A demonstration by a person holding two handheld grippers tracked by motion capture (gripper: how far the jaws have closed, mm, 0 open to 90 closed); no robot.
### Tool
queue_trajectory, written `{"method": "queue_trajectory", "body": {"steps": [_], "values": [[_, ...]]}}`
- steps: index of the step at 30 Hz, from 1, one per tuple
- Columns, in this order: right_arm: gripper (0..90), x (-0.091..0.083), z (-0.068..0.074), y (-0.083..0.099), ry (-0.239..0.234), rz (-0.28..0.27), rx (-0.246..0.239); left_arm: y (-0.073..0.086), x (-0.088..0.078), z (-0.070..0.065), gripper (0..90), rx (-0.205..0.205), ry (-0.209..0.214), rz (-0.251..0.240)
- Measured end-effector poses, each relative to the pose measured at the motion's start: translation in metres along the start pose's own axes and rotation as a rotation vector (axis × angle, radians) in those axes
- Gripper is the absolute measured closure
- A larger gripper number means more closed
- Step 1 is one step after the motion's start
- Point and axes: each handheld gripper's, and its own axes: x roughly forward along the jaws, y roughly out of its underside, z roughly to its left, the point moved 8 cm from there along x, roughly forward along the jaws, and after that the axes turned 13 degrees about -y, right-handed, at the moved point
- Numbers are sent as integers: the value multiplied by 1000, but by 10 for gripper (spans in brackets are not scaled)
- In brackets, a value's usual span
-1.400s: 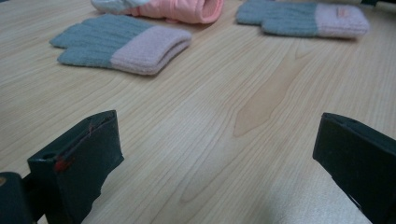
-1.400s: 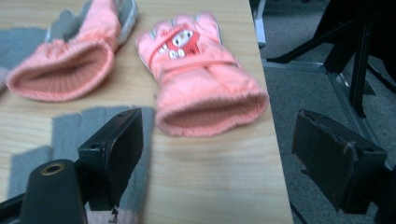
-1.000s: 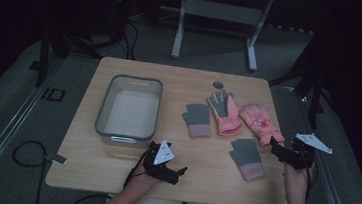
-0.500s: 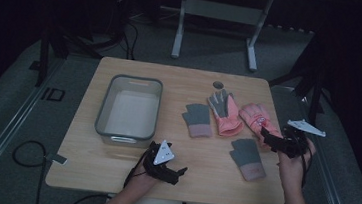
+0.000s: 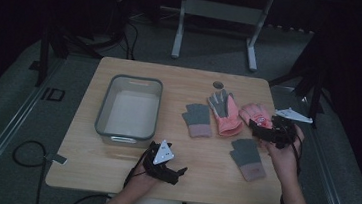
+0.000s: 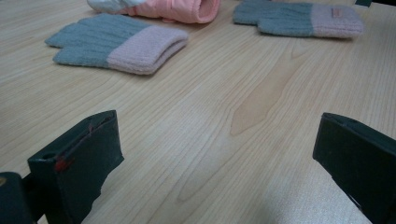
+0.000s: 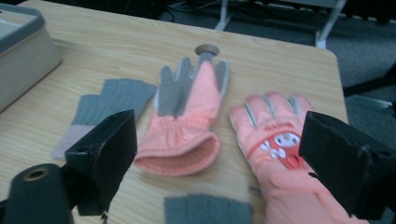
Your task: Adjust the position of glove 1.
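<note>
The right gripper [image 5: 262, 130] hangs above the near end of a pink glove with a cartoon patch [image 7: 275, 140]. Its jaws are wide apart and hold nothing; in the right gripper view the glove lies between and below them, palm side down, with its fingers pointing to the far edge of the bench [image 5: 111, 175]. This glove lies near the right edge of the bench. If the jaws touch the glove, the pictures cannot tell.

Just beside it on the left is a second pink glove [image 7: 187, 126] with grey fingers, its open cuff turned to the person. Farther left lies a grey knitted glove with a pale pink cuff [image 5: 197, 119]. Another grey knitted glove [image 5: 247, 158] lies nearer to the person, close to the right hand [image 5: 284, 159].

The left gripper [image 5: 174, 174] rests low at the near edge of the bench, held by the left hand [image 5: 140, 181]. Its jaws are also wide and empty, and in the left gripper view only bare wood is between them, with the knitted gloves well ahead.

A clear bin [image 5: 129, 108] stands on the left part of the bench, well apart from all gloves.
</note>
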Motion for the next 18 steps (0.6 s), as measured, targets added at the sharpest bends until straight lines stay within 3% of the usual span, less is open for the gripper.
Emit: {"method": "queue_trajectory", "body": {"steps": [5, 18], "values": [[167, 10, 14, -9, -28, -7, -48, 0, 0, 0, 7, 2, -1, 2], [350, 50, 48, -20, -137, 23, -113, 0, 0, -1, 7, 10, 1, 0]]}}
